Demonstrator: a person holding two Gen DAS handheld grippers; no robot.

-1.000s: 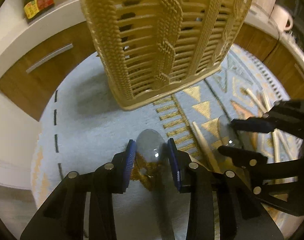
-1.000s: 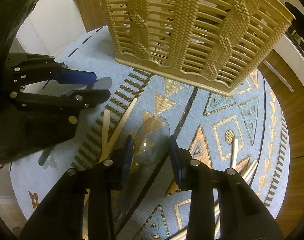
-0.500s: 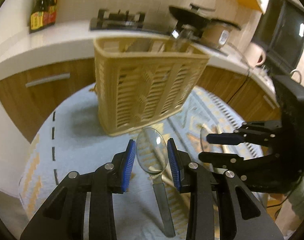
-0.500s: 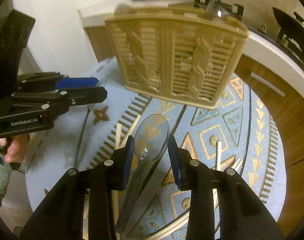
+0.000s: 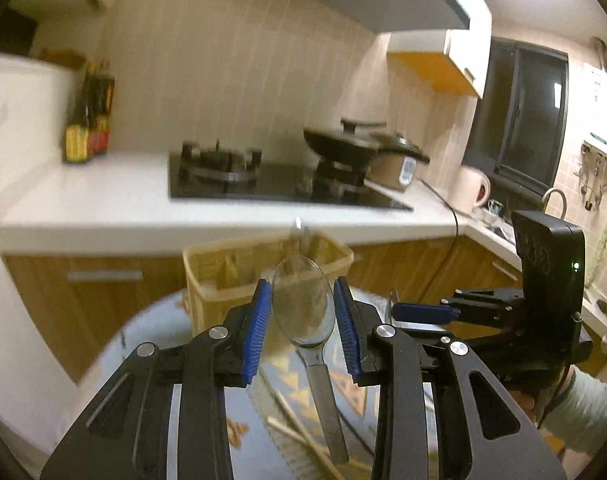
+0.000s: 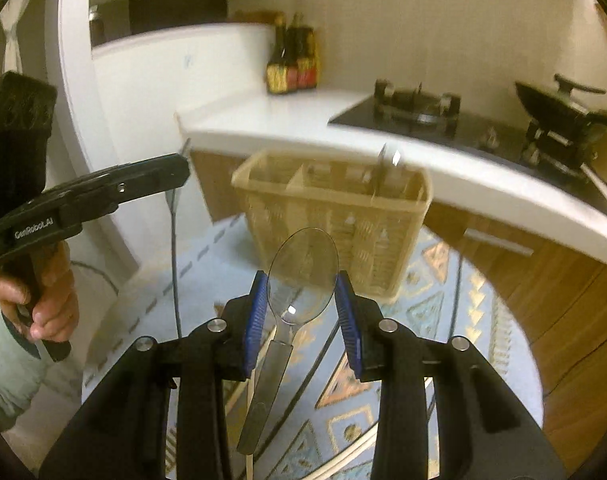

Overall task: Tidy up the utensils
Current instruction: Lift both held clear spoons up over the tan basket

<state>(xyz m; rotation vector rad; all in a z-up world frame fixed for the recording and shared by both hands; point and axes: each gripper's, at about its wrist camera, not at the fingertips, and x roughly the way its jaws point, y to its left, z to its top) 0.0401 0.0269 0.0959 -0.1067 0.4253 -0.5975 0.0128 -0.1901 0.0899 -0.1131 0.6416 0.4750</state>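
Left wrist view: your left gripper [image 5: 302, 314] clamps a clear plastic spoon [image 5: 303, 304] by its bowl, raised before the woven utensil basket [image 5: 223, 280] on the patterned mat [image 5: 283, 384]; right wrist view: your right gripper [image 6: 301, 312] likewise grips a second clear spoon [image 6: 299, 272], its handle hanging over chopsticks [image 6: 251, 396] lying on the mat.

Two tool-mounted fisheyes, facing forward, both showing basket [image 5: 263, 268], stove [image 6: 463, 120]
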